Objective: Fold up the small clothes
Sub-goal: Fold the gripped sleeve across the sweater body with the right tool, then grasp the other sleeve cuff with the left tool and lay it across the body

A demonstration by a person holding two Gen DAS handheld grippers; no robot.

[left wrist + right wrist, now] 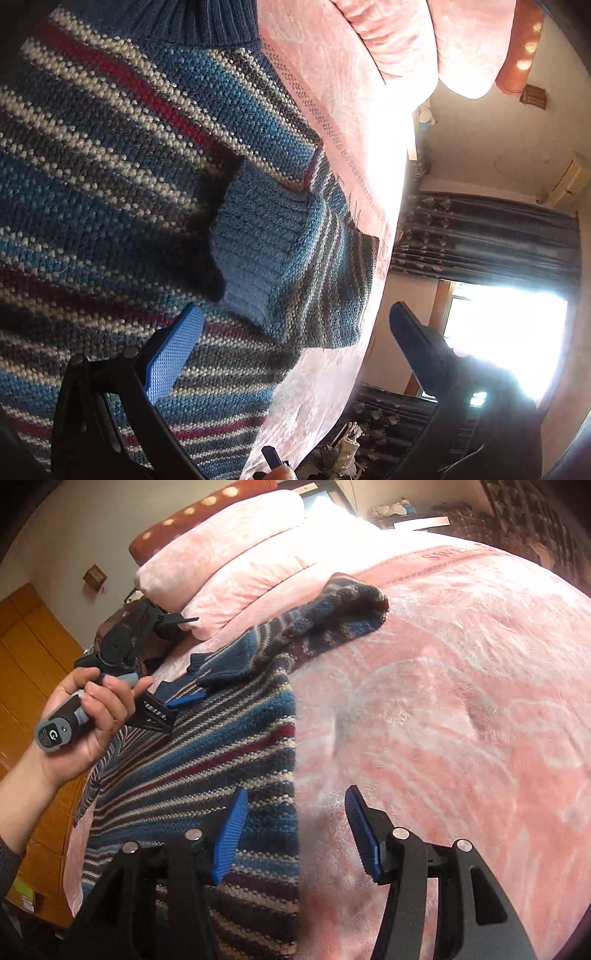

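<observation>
A blue, white and red striped knit sweater (221, 746) lies flat on a pink bed blanket (443, 701). One sleeve is folded across the body, its blue ribbed cuff (258, 251) lying on the stripes. The other sleeve (347, 605) reaches out towards the pillows. My left gripper (295, 332) is open and empty, with one blue pad (173, 354) just above the knit. A hand holds the left gripper (188, 661) near the dark collar (218, 668). My right gripper (295, 830) is open and empty, straddling the sweater's straight right edge.
Pink pillows (221, 535) and a brown dotted headboard (184, 517) sit at the bed's head. A wooden wardrobe (33, 646) stands at the left. Dark patterned curtains (480, 229) and a bright window (509, 332) are beyond the bed edge. Bare blanket spreads right of the sweater.
</observation>
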